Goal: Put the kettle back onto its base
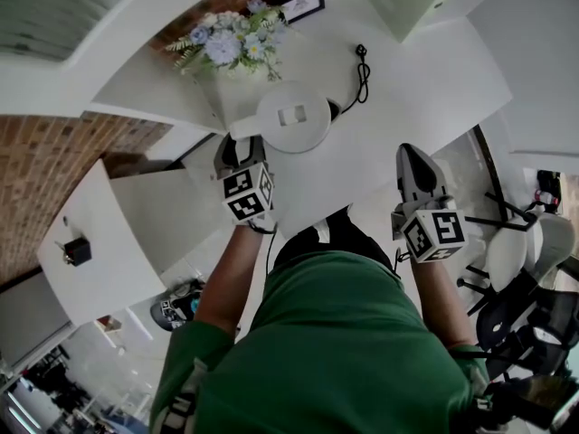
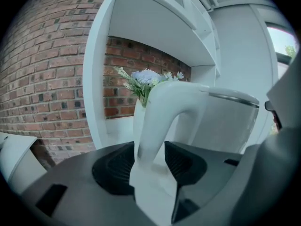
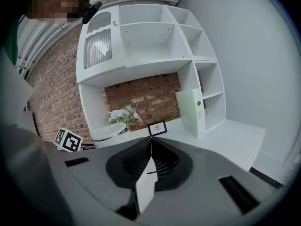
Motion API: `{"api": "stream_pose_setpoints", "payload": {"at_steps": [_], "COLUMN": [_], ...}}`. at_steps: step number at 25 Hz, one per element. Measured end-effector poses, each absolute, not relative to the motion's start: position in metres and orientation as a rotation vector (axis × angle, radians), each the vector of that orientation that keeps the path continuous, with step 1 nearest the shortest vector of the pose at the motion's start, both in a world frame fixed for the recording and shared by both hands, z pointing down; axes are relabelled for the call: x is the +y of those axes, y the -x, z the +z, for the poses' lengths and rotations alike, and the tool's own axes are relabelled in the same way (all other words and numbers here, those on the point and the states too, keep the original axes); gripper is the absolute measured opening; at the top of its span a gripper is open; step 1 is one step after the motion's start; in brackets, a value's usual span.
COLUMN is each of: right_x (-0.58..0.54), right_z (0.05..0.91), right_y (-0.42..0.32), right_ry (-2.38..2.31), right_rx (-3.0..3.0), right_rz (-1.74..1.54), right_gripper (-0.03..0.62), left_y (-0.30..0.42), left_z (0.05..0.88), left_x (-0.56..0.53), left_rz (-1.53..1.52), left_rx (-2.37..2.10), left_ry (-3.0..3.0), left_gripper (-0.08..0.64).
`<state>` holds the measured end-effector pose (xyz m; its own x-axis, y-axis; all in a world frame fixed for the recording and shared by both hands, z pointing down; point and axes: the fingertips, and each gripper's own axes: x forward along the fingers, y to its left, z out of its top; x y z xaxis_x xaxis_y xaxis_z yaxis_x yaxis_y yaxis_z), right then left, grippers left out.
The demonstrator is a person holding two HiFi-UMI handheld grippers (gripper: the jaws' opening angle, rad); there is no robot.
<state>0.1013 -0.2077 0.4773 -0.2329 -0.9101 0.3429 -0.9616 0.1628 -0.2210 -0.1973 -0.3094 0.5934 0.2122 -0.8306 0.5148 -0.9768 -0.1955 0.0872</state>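
Nearest the wearer, on a white surface point(image 1: 407, 80), listed front to back.

Item 1: right gripper point(image 1: 414, 156).
- Held above the surface, well apart from the kettle.
- Jaws are pressed together with nothing between them.
- Its marker cube point(image 1: 434, 233) bears black-and-white square patterns only, no letters.

Item 2: left gripper point(image 1: 241, 150).
- Positioned at the kettle's handle point(image 2: 160, 112).
- Jaws stand wide around the handle. 1 pad lies at the handle's edge and the other shows a clear gap, so nothing is squeezed.
- Its marker cube point(image 1: 248, 193) also bears patterns only.

Item 3: white electric kettle point(image 1: 292, 116).
- Upright with the lid closed, standing under the white shelf unit point(image 3: 155, 36), handle toward the left gripper.
- The base itself is not visible and would be hidden beneath the body.
- A black power cord point(image 1: 363, 72) runs to a dark piece at the kettle's foot, which suggests the base lies under it.
- Status, as a judgement: placement appears done. What is left is only to draw the left gripper clear of the handle.
- No brand or label can be read on the kettle.

Item 4: bunch of pale blue and white flowers point(image 1: 231, 39), just behind the kettle.

Item 5: small framed card point(image 1: 304, 5). Its print is too small to read.

Item 6: pale green box point(image 1: 398, 3). No writing is legible.

Rear: brick wall point(image 2: 42, 79).
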Motion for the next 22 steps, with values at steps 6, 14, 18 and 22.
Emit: {"api": "stream_pose_setpoints", "payload": {"at_steps": [6,14,18,22], "right_x": [-0.199,-0.192,-0.191,-0.189], "right_z": [0.472,0.448,0.435,0.423], "right_y": [-0.099,-0.098,-0.093,-0.085], "right_ry": [-1.863,-1.889,-1.89,-1.875], "right_rx": [-2.305,-2.351,-2.379,-2.405], "right_rz": [0.583,0.525,0.498,0.464], "right_gripper": [0.023,0.023,0.023,0.023], "left_y": [0.201,0.197,0.198,0.203], "left_z": [0.592,0.558,0.534,0.508], "left_x": [-0.286,-0.255,-0.242,-0.233], "left_rz": [0.5,0.43,0.397,0.308], "left_rx": [-1.659,-1.599,-1.599,-1.593], "left_ry": [-2.099,-2.17,-2.224,-2.236], "left_gripper": [0.196,0.196,0.195,0.193]}}
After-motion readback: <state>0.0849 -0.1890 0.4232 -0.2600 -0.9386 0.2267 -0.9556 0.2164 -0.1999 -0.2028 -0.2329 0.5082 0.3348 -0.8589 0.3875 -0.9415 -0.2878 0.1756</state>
